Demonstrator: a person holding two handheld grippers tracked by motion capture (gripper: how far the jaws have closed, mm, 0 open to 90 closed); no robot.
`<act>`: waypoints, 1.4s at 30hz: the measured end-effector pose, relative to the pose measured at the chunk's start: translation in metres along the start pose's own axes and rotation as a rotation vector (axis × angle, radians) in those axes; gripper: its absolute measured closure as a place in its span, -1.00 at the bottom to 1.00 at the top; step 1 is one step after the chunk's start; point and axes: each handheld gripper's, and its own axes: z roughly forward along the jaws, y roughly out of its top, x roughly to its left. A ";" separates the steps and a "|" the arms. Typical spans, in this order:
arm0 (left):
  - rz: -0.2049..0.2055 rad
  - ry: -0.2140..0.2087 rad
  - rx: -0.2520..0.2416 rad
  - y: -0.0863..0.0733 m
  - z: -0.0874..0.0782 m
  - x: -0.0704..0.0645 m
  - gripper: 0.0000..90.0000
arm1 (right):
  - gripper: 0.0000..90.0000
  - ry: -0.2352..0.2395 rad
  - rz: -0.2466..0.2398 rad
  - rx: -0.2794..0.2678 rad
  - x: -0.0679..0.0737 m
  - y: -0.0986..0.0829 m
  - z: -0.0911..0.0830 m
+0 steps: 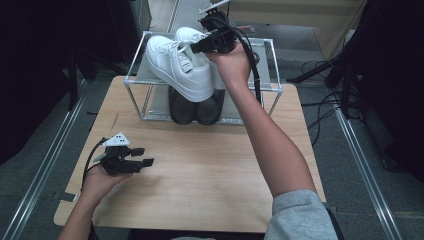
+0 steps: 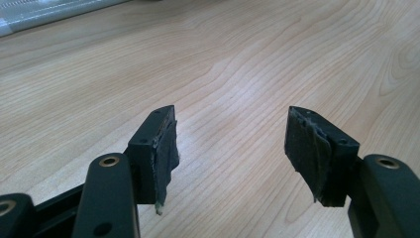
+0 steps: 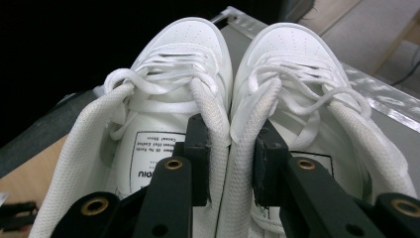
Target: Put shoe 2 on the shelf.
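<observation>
Low over the tabletop (image 1: pixel 210 165), left tool (image 1: pixel 142 156) gapes wide; right tool (image 1: pixel 197 47) pinches both white sneakers (image 1: pixel 180 65) together above the rack (image 1: pixel 270 87).

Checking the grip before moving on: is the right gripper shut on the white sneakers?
Shut: the right gripper pinches both white sneakers' inner collars together.

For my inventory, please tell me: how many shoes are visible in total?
4. Two white sneakers, pinched together at their inner collars by the right gripper above the rack; two dark shoes on the rack's lower level. Others may be hidden.
</observation>
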 end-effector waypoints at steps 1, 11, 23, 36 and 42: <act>0.004 -0.001 0.002 0.000 0.001 0.000 -0.16 | 0.65 -0.016 0.014 -0.002 -0.002 0.002 0.003; 0.023 -0.012 0.010 0.002 0.001 -0.002 -0.16 | 0.65 -0.158 0.145 -0.009 -0.010 0.025 0.030; 0.029 -0.028 -0.003 0.002 0.001 -0.003 -0.15 | 0.64 -0.333 0.277 -0.024 -0.009 0.048 0.063; 0.031 -0.042 -0.014 0.003 0.000 -0.004 -0.14 | 0.62 -0.416 0.346 0.026 -0.003 0.048 0.086; 0.043 -0.038 -0.009 0.003 0.000 -0.005 -0.13 | 0.60 -0.420 0.359 0.049 0.001 0.048 0.089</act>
